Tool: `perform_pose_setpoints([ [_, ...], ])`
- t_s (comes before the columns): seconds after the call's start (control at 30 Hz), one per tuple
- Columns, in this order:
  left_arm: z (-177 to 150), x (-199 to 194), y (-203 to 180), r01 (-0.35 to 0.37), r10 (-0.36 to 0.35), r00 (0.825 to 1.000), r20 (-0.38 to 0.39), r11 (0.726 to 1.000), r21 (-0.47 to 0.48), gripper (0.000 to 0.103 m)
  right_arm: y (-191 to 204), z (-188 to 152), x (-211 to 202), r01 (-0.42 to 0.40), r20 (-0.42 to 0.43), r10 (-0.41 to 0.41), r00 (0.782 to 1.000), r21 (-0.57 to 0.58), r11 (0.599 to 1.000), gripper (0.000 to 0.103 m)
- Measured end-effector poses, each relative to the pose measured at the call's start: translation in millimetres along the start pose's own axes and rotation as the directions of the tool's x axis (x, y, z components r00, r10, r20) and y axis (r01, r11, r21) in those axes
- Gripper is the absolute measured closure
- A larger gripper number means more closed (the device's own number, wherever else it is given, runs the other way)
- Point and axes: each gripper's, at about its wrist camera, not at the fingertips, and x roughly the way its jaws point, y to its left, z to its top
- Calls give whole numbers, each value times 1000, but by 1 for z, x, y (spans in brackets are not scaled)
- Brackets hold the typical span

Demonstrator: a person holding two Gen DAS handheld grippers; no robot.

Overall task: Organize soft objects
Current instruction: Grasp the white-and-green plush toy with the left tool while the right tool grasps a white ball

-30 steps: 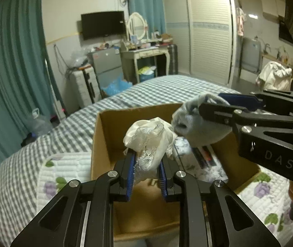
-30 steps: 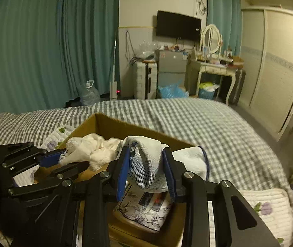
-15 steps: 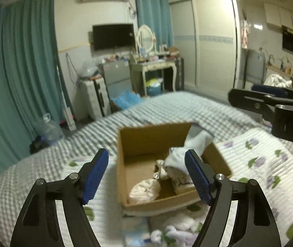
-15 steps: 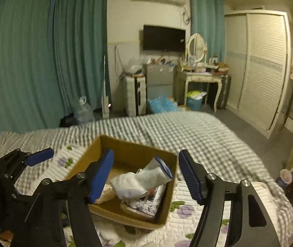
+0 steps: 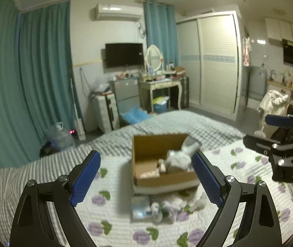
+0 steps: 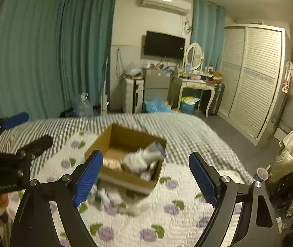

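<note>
A brown cardboard box (image 5: 146,146) (image 6: 117,138) stands on the floral quilt (image 5: 115,222) (image 6: 175,222) on the bed. Inside lie a grey-white sock (image 5: 180,158) (image 6: 146,158) and a cream cloth (image 5: 149,173) (image 6: 111,162). More soft white items (image 5: 173,204) (image 6: 109,197) lie on the quilt in front of the box. My left gripper (image 5: 146,182) is open and empty, held high and back from the box. My right gripper (image 6: 145,180) is open and empty, also well back from it. Each gripper shows at the edge of the other's view.
The grey checked bedspread (image 5: 187,123) (image 6: 177,131) stretches behind the box. A teal packet (image 5: 139,209) lies by the loose items. Beyond the bed are curtains, a dressing table (image 5: 161,86), a small fridge and a wardrobe (image 6: 253,78). Clothes hang at the right (image 6: 290,154).
One second ago my left gripper held the cream cloth and my right the sock over the box. Both opened, dropped them into the box, and pulled up and back.
</note>
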Motion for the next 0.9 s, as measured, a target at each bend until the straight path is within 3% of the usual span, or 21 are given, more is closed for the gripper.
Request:
perform_pose_setpoints([
  [0.27, -76, 53, -6, 6, -14, 992, -126, 998, -58, 11, 9, -78, 64, -33, -124, 27, 992, -44, 998, 17],
  [0.47, -121, 95, -18, -13, 9, 979, -205, 1000, -14, 11, 7, -128, 137, -74, -274, 53, 960, -65, 995, 17],
  [0.67, -151, 121, -20, -13, 15, 970, -243, 1000, 13, 11, 6, -156, 186, -118, -363, 91, 927, -55, 991, 17],
  [0.9, -161, 137, -17, -7, 12, 963, -268, 1000, 19, 11, 17, -168, 217, -183, -424, 132, 896, -82, 980, 17],
])
